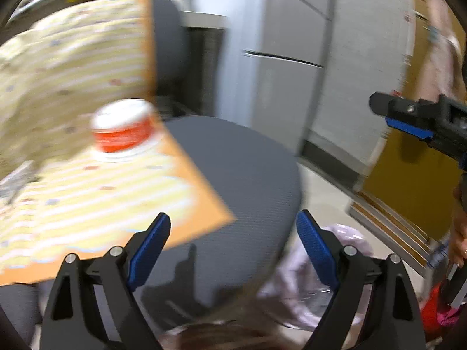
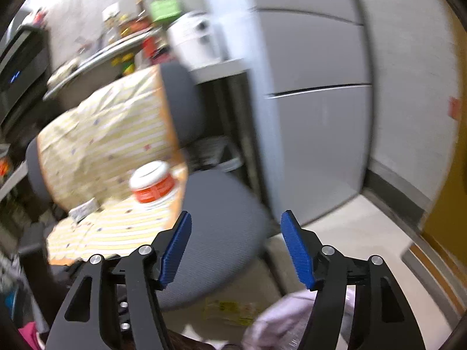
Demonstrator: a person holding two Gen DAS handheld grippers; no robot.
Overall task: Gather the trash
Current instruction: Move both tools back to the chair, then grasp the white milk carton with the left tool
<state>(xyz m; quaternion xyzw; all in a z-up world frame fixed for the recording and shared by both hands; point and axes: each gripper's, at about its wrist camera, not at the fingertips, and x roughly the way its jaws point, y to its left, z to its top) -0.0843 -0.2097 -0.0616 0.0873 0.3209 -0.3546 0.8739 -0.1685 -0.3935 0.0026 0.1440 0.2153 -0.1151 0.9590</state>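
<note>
Left hand-held gripper (image 1: 233, 245): we see its blue-padded fingers spread wide with nothing between them, hovering over the grey seat
Right hand-held gripper (image 2: 235, 245): we find its blue pads wide apart too and empty; in the left wrist view its black body with a blue pad juts in from the right edge (image 1: 414, 116)
Orange-and-white round lidded tub (image 2: 153, 182): stands upright on the striped cloth, near the cloth's right edge, ahead and left of both grippers; also seen in the left wrist view (image 1: 124, 128); we read no label, the picture is blurred
Yellow-and-white striped cloth with an orange border (image 1: 73, 192): draped over the chair's back and down onto part of the seat
Grey fabric office chair (image 2: 221, 221): its round seat lies bare to the right of the cloth, directly under both grippers
Small white printed paper slip (image 2: 83, 211): lies on the cloth, left of the tub
Pale pink thin plastic bag (image 2: 280, 320): low in the frame, on the floor side of the chair, behind the right finger
Yellowish flat wrapper (image 2: 230, 312): on the pale floor beside the bag, below the seat edge
Grey two-door refrigerator (image 2: 315, 87): stands behind the chair
</note>
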